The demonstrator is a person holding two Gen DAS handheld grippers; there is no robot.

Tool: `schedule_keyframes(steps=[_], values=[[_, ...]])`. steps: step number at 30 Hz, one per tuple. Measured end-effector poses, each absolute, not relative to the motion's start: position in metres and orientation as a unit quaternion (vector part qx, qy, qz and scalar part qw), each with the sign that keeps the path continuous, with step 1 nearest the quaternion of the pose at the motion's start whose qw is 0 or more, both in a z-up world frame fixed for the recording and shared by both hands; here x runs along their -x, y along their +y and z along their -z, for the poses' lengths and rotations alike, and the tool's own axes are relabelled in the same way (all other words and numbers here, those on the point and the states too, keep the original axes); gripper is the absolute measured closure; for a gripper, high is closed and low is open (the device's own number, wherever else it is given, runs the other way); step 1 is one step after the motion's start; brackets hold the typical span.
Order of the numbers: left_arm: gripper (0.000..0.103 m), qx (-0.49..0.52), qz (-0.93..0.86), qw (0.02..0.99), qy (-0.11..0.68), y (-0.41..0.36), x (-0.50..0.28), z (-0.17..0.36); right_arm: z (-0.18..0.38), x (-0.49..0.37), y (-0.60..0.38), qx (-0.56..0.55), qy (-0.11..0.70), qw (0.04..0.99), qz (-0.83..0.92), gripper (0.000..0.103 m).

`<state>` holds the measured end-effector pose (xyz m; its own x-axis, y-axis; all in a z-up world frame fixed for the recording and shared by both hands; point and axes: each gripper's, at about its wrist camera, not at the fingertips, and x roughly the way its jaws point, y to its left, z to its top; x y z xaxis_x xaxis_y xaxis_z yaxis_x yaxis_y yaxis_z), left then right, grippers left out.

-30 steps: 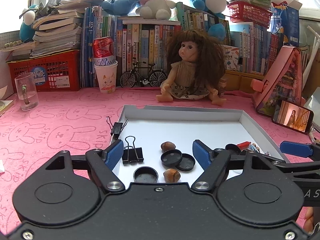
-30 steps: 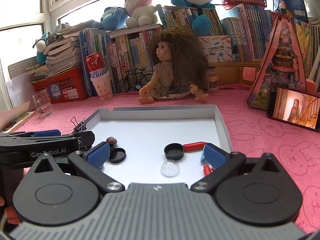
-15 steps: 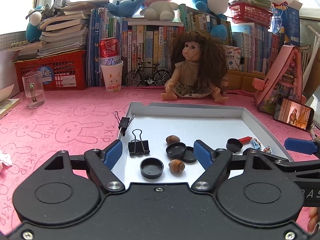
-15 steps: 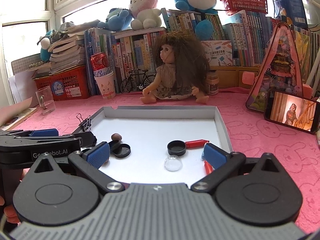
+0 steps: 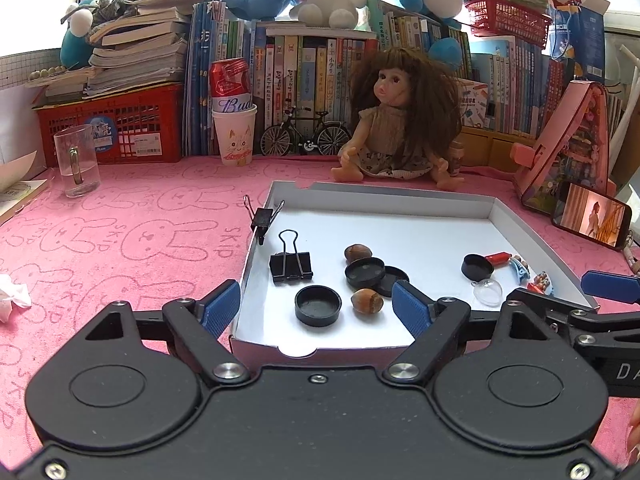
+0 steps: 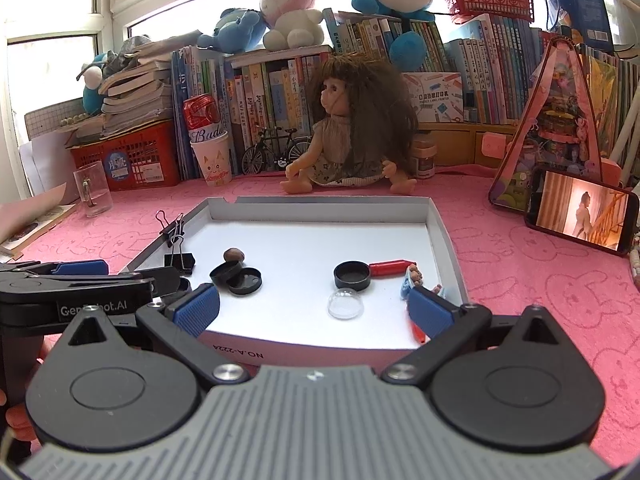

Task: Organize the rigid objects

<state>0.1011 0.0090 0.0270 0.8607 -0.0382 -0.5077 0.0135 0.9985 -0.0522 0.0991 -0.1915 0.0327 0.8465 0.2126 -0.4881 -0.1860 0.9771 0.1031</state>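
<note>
Both my left gripper (image 5: 316,307) and right gripper (image 6: 314,312) gape wide and empty at the near wall of the white tray (image 5: 400,204). I reckon the hazelnut (image 5: 367,301) could roll off if pinched off-centre. It is small, brown and glossy, lying beside a black cap (image 5: 318,305)

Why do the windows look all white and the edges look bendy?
In the left wrist view, daylight overexposes the bright window to plain white, and the fisheye lens bends the stacked books near the edge. In the right wrist view, the window glares too, while the white cardboard tray stays sharp.
</note>
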Motion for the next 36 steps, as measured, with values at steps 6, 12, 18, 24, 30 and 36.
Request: schedule_keyframes(steps=[6,12,18,24,30,36], values=[[0.021,0.018,0.016,0.963,0.267,0.011,-0.092,-0.023,-0.029,-0.095,-0.194,-0.027,0.264,0.959,-0.099,0.0],[0.019,0.016,0.027,0.963,0.268,0.01,-0.081,-0.023,-0.024,-0.091,-0.194,-0.028,0.271,0.957,-0.095,0.0],[0.018,0.024,0.036,0.961,0.273,0.011,-0.068,-0.022,-0.018,-0.086,-0.197,-0.038,0.284,0.954,-0.087,0.0],[0.017,0.029,0.036,0.958,0.283,0.01,-0.058,-0.018,-0.01,-0.078,-0.197,-0.039,0.297,0.951,-0.08,0.0],[0.016,0.022,0.03,0.954,0.298,0.009,-0.053,-0.009,-0.001,-0.074,-0.197,-0.036,0.31,0.948,-0.068,0.0],[0.016,0.021,0.025,0.95,0.309,0.008,-0.053,-0.002,0.006,-0.07,-0.194,-0.02,0.313,0.948,-0.06,0.0]])
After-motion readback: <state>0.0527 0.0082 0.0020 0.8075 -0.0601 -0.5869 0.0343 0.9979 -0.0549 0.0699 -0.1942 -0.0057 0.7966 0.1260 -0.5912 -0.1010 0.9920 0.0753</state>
